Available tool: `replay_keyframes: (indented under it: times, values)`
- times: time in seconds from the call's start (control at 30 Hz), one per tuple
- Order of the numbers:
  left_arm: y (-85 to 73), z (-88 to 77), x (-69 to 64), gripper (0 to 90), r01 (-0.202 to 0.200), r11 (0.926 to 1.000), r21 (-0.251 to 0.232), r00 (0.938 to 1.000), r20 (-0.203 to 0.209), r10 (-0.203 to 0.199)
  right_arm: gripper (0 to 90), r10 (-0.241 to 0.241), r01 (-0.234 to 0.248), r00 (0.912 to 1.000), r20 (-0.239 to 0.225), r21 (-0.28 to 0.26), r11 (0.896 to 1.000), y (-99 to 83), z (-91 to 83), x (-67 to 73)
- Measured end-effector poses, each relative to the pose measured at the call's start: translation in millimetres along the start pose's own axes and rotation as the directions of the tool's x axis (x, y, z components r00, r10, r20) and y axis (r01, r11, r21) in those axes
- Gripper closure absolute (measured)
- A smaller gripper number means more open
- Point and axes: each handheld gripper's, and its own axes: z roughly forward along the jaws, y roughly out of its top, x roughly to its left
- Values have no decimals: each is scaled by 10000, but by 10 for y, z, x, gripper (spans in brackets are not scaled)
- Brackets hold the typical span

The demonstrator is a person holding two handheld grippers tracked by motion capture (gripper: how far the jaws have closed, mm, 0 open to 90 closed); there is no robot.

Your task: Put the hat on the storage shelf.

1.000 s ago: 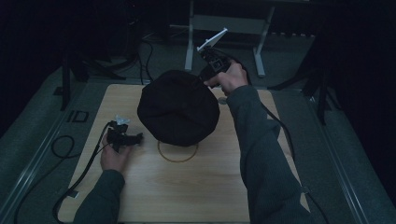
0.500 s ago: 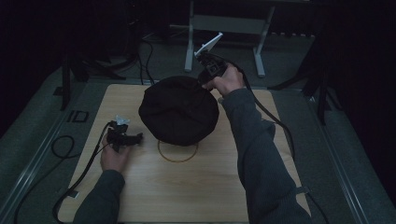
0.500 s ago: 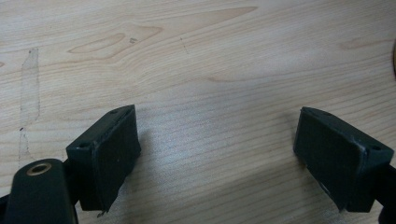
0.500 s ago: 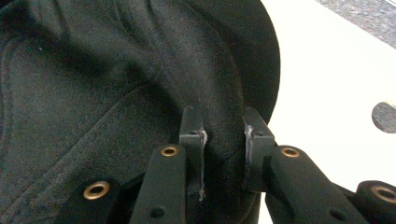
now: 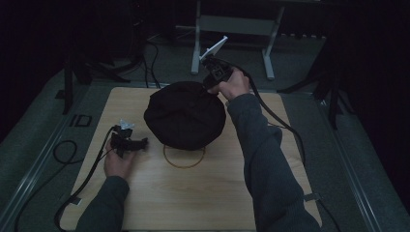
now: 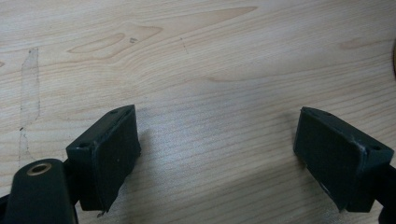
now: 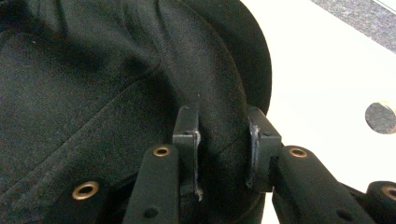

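Note:
A black hat (image 5: 185, 115) rests crown-up on the wooden table (image 5: 193, 203), partly covering a thin ring (image 5: 184, 163) drawn or lying on the wood. My right gripper (image 5: 209, 89) is at the hat's far right edge. In the right gripper view a fold of the hat (image 7: 93, 70) fills the narrow gap of the right gripper (image 7: 223, 126), touching both pads; the jaws have just been opening. My left gripper (image 5: 143, 143) lies low at the table's left, pointing toward the hat. The left gripper (image 6: 217, 126) is open over bare wood.
A metal stand (image 5: 232, 24) rises behind the table's far edge. Cables (image 5: 63, 150) trail over the floor at the left. A small round grey spot (image 7: 380, 116) marks the table beside the hat. The near half of the table is bare wood.
The hat's far right edge has sunk a little and the hat looks flatter. The right hand shifted slightly. The left hand has not moved.

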Motion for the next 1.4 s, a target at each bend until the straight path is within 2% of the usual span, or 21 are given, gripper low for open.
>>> replay_keyframes:
  times: [0.13,0.43,0.7,1.03,1.17,1.4]
  values:
    - [0,0,0,138,-2,10000,1,10000,0,2,691,-32,32,10000,-27,16,10000,-5,-1,8]
    - [-1,2,-1,138,17,10000,-27,10000,-5,-17,584,-157,160,9996,-254,114,9998,1,30,43]
    - [-1,1,-1,138,16,10000,-24,10000,1,-16,588,-277,267,9993,245,392,9989,-9,39,44]
    - [0,0,-3,138,24,10000,0,10000,11,-24,548,-611,596,9973,419,358,9976,-39,24,52]
    - [0,0,-3,138,23,10000,-2,10000,10,-23,542,-803,790,9960,388,322,9964,-51,-10,66]
    - [0,0,-3,138,21,10000,1,10000,8,-21,542,-1009,994,9924,699,236,9948,-98,-126,25]
